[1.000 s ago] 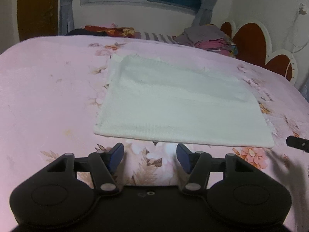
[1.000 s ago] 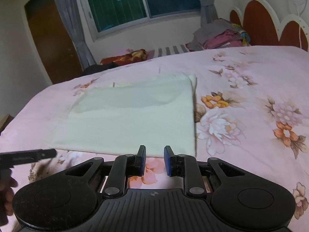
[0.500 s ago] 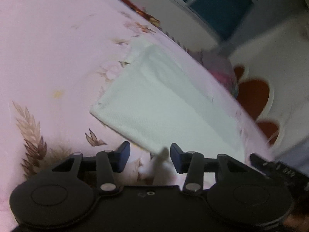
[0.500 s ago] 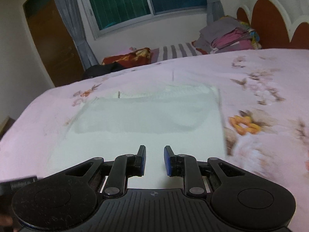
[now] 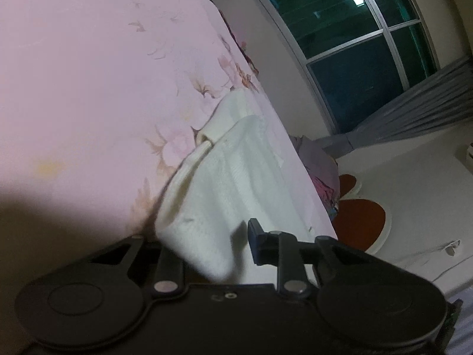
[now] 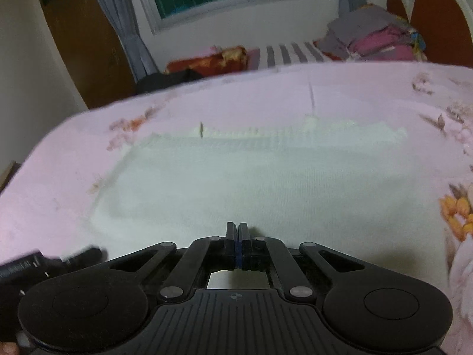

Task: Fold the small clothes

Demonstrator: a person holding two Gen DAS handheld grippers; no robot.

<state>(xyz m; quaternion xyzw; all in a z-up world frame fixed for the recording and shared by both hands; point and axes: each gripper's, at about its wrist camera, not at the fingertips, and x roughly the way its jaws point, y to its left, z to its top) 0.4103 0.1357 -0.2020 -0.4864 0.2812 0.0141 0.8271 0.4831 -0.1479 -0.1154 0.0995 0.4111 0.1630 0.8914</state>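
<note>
We see a white knitted garment (image 6: 251, 183) lying folded flat on a pink flowered bedsheet (image 6: 59, 177). In the right wrist view our right gripper (image 6: 238, 236) is over the near edge of the garment. Its jaws have just been closing and now they are pressed together; the view is blurred, so we cannot tell if a bit of cloth is caught between the tips. At the lower left of this view the other gripper reaches the near left corner of the garment.

In the left wrist view the scene is strongly tilted. Our left gripper (image 5: 207, 248) has the corner of the garment (image 5: 224, 195) between its fingers. The cloth covers one finger, and the other finger (image 5: 255, 242) stands beside the cloth. The jaws have just been closing, but we cannot tell if they already pinch it. The corner is lifted a little from the bedsheet (image 5: 88, 88).

Behind the bed there is a window (image 5: 354, 59), and a pile of clothes (image 6: 375, 41) lies near the headboard (image 6: 437, 20).
</note>
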